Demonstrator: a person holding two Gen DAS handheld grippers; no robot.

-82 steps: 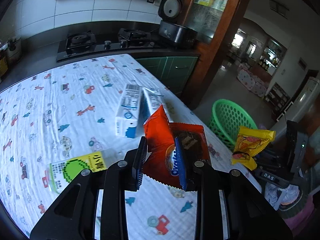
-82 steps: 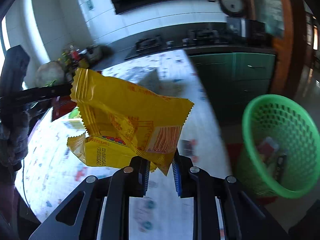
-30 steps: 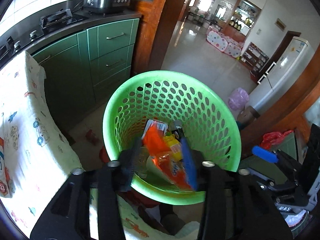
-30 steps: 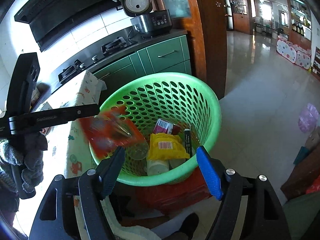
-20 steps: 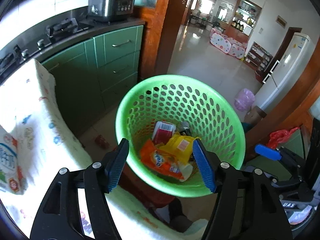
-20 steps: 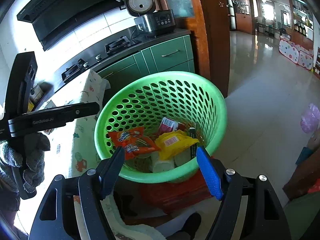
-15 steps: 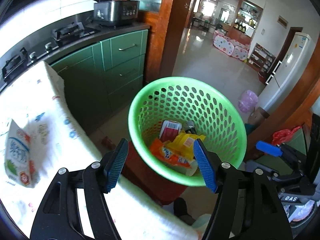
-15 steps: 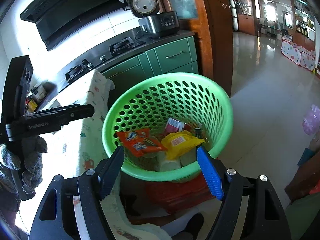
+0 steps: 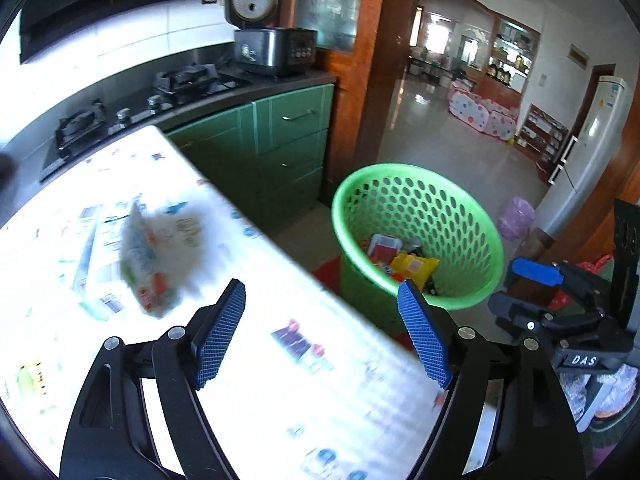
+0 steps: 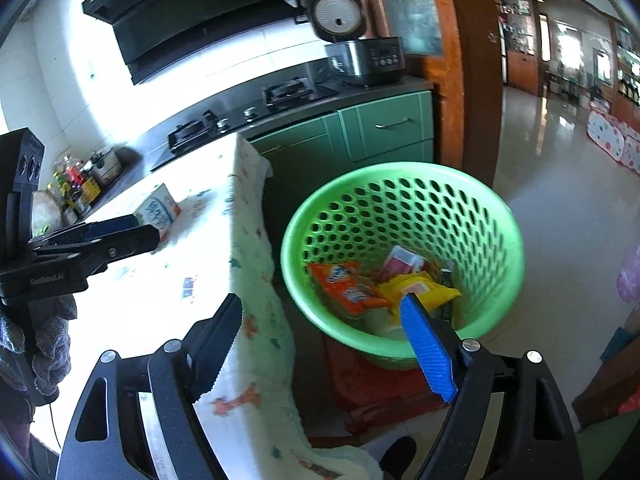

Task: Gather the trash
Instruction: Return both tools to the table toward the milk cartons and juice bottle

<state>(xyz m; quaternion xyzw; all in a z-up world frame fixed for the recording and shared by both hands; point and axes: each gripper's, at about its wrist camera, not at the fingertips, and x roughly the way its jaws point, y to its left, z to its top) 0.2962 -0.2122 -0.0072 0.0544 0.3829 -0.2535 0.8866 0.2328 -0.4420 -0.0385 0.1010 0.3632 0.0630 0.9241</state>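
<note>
Both wrappers are now lying inside the green basket (image 10: pixel 402 248) on the floor just off the worktop's right edge: the orange snack wrapper (image 10: pixel 347 285) and the yellow snack wrapper (image 10: pixel 420 286) are resting among the other trash at its bottom, where a moment ago each was being pinched in a pair of tongs. The left tongs (image 9: pixel 322 334) are standing spread with nothing between the blue pads, their jaws having just been opening wider. The right tongs (image 10: pixel 320 344) are likewise spread and empty, jaws also having just been widening, and are pointing down past the basket's near rim.

Compared with half a second ago, the left view is swinging away from the basket and back over the worktop (image 9: pixel 280 380), which is covered by a white printed cloth; the basket is sliding to the right of that view. The picture is blurred there, but a white milk carton (image 9: pixel 150 256) is showing on the cloth to the far left of the left tongs, with what looks like another flat white carton just beside it. In the right view the same milk carton is sitting beyond the left tongs' tip.

So this drop appears finished, and the person seems to be turning back for the remaining trash, most likely the cartons.
</note>
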